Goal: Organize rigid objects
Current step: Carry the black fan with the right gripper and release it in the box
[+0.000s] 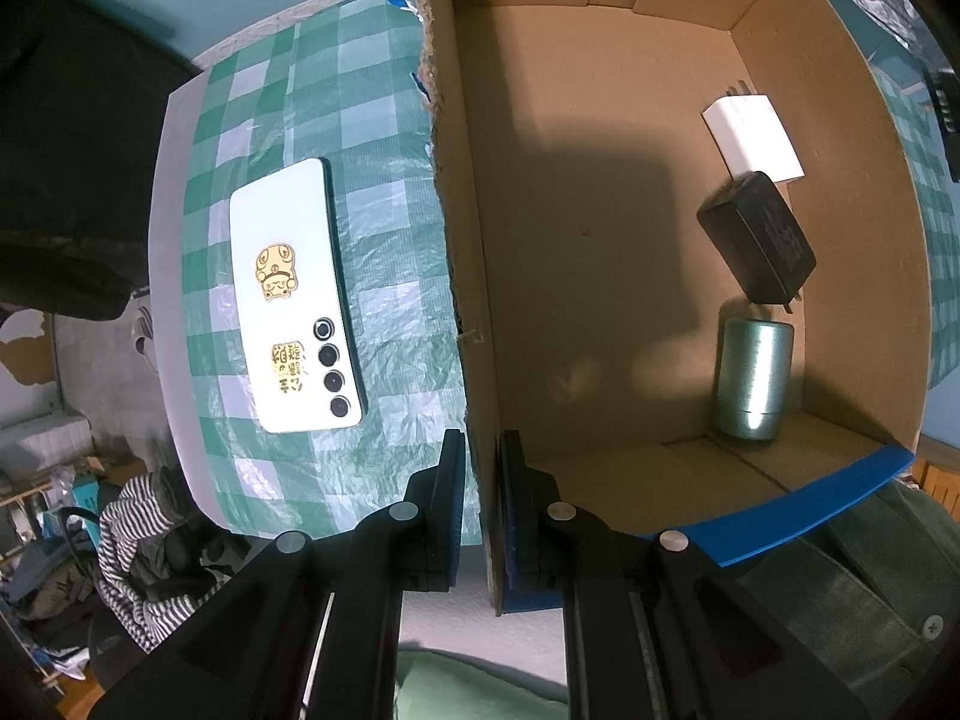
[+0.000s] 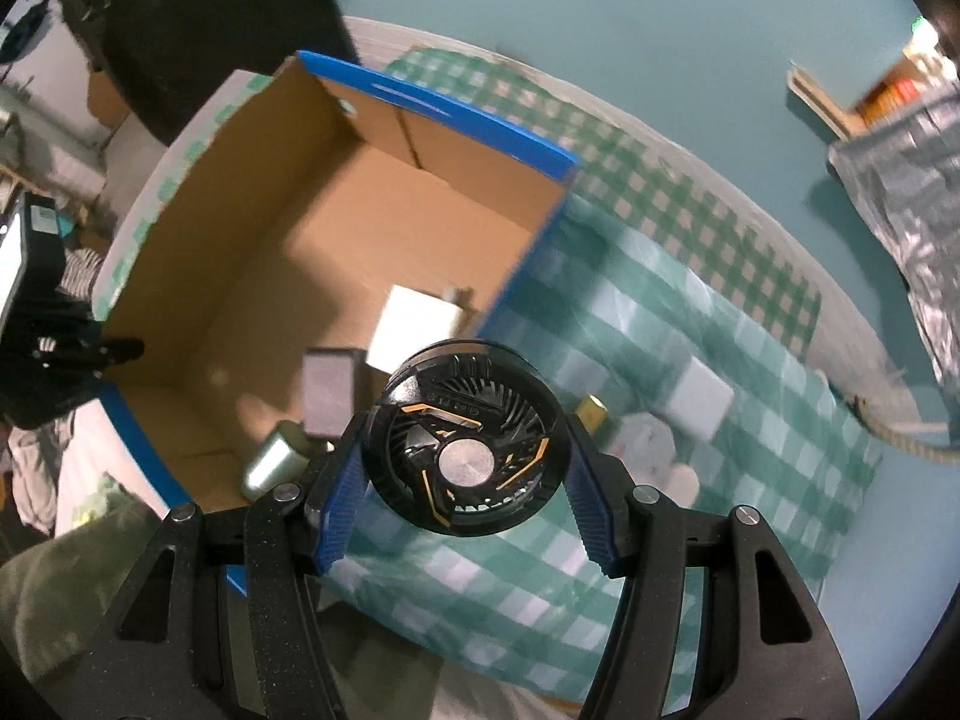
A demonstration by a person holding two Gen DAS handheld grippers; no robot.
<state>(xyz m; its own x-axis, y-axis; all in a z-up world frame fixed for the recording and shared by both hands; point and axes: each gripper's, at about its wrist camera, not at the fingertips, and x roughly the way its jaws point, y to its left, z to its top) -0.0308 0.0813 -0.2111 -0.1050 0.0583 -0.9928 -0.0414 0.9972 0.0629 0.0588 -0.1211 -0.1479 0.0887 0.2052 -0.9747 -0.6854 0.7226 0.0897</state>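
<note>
Fan disc point(image 2: 467, 441): a round black part with orange trim and a silver hub, carried at the lower centre of the right wrist view, above the checked cloth point(image 2: 690, 324) just beside the blue outer wall of the box
Box point(image 1: 600, 240): open cardboard, filling the right half of the left wrist view; a white charger point(image 1: 753, 135), a black adapter point(image 1: 756, 240) and a silvery cylinder point(image 1: 753, 381) are lined up along its right wall
Step in hand: the disc is judged to be in transit to the box, the picture being blurred by motion
Right gripper point(image 2: 468, 468): jaws set about half wide and pressed on opposite edges of the disc, which is held clear of the cloth
Left gripper point(image 1: 482, 504): jaws pinched narrow on the torn cardboard wall at lower centre, so the box is steadied
Next move: the disc must be lifted over the blue rim, lowered onto bare floor left of the stored items, then let go
Phone point(image 1: 297, 294): lying back up on the cloth, left of the box, not yet stored
Small items point(image 2: 699, 399): more are left on the desk beyond the disc; too blurred to name
</note>
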